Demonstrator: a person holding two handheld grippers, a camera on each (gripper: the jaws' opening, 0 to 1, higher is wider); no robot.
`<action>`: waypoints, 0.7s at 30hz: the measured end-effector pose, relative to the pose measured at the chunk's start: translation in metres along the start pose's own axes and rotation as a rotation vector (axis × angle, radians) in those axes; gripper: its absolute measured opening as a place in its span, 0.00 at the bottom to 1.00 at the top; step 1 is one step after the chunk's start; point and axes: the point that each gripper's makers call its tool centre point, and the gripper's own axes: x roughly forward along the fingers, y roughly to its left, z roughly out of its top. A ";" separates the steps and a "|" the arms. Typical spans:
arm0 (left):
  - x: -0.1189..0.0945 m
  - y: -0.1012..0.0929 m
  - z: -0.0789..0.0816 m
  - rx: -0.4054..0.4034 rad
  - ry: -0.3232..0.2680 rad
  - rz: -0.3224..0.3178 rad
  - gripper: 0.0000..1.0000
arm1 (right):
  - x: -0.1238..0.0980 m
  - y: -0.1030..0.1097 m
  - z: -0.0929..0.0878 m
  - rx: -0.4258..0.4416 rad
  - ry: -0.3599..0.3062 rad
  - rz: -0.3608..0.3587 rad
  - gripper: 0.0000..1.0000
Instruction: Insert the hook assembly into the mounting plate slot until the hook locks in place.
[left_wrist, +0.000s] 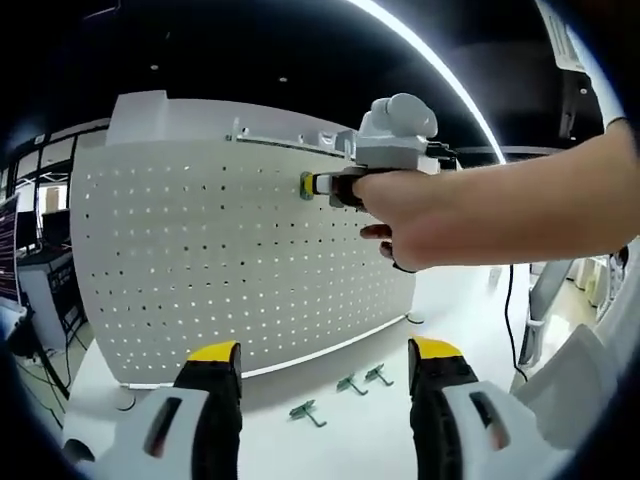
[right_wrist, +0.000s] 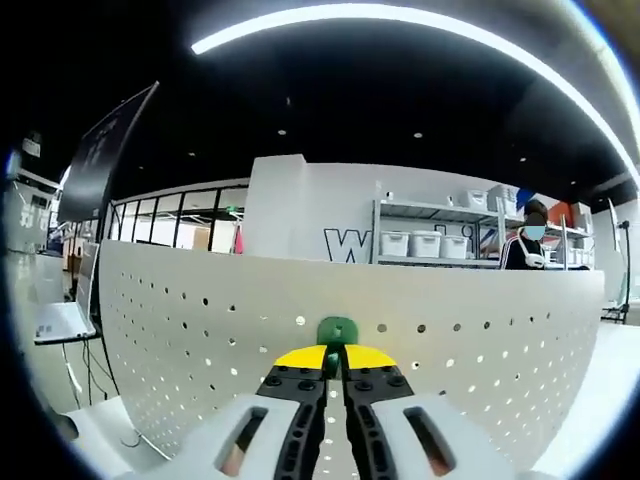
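A white pegboard mounting plate (left_wrist: 230, 260) stands upright on the table. My right gripper (left_wrist: 318, 186), held by a hand, reaches in from the right and presses a green hook (left_wrist: 306, 185) against the board near its top. In the right gripper view the green hook (right_wrist: 337, 330) sits flat against the pegboard (right_wrist: 480, 330), and my right gripper (right_wrist: 336, 352) is shut on it. My left gripper (left_wrist: 325, 352) hangs open in front of the board's lower edge, holding nothing. Three loose green hooks (left_wrist: 345, 392) lie on the table between its jaws.
The white table (left_wrist: 460, 330) extends to the right of the board, with a black cable (left_wrist: 512, 310) hanging there. Desks and monitors (left_wrist: 25, 250) stand at the left. Behind the board are shelves with white bins (right_wrist: 425, 243) and a person (right_wrist: 528, 245).
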 end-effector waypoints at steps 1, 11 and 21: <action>-0.001 0.002 0.000 -0.005 -0.001 0.006 0.69 | 0.000 0.000 0.000 -0.005 0.001 0.005 0.02; 0.001 0.001 -0.001 -0.015 -0.010 0.008 0.69 | -0.002 0.000 0.001 0.008 0.010 0.042 0.03; 0.001 0.003 0.001 -0.014 -0.012 0.017 0.69 | -0.005 0.007 0.001 0.055 0.000 0.201 0.11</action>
